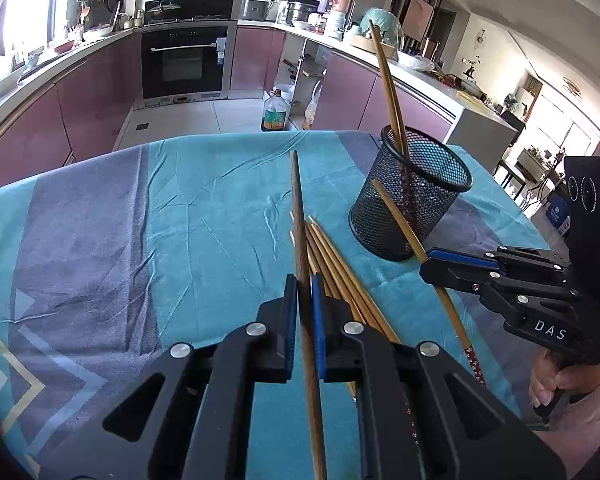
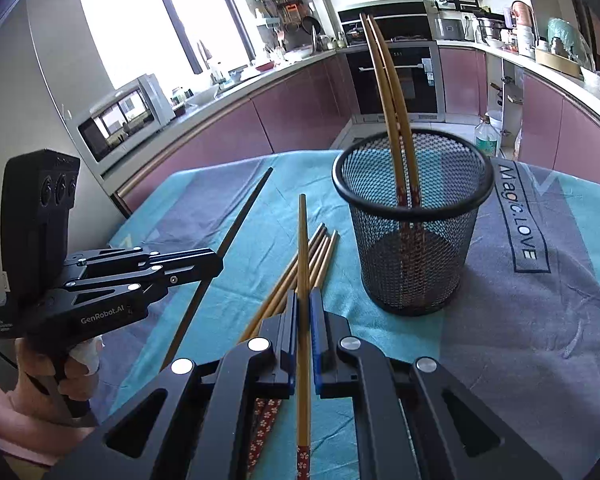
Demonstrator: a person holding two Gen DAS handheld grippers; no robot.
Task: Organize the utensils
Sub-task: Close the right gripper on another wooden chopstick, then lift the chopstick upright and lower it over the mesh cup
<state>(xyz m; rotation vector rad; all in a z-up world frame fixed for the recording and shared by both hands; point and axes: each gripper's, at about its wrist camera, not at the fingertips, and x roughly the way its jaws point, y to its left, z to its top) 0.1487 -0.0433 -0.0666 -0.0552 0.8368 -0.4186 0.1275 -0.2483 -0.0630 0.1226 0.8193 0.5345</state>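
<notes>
Teal tablecloth point(image 2: 540, 320) lettered "Magic.LOVE" point(image 2: 518, 216); left gripper point(image 2: 216, 266) marked "GenRobot.AI"

Desk cloth point(image 1: 220, 200): teal with grey-purple bands; pale diamond outlines at one corner; dark "Magic.LOVE" lettering in a band.
Mesh cup point(image 2: 414, 240): black wire mesh, black rim.
Chopsticks in cup point(image 2: 384, 80): golden-tan shafts, dark red ends with a small pale floral print.
Loose chopsticks on cloth point(image 2: 300, 272): same golden-tan.
Dark chopstick point(image 1: 300, 216) in left gripper point(image 1: 304, 280): brown.
Golden chopstick point(image 2: 303, 248) in right gripper point(image 2: 304, 294): red floral end.
Both grippers: black bodies, blue pads, silver rivets.
Cabinets point(image 1: 100, 92): mauve.
</notes>
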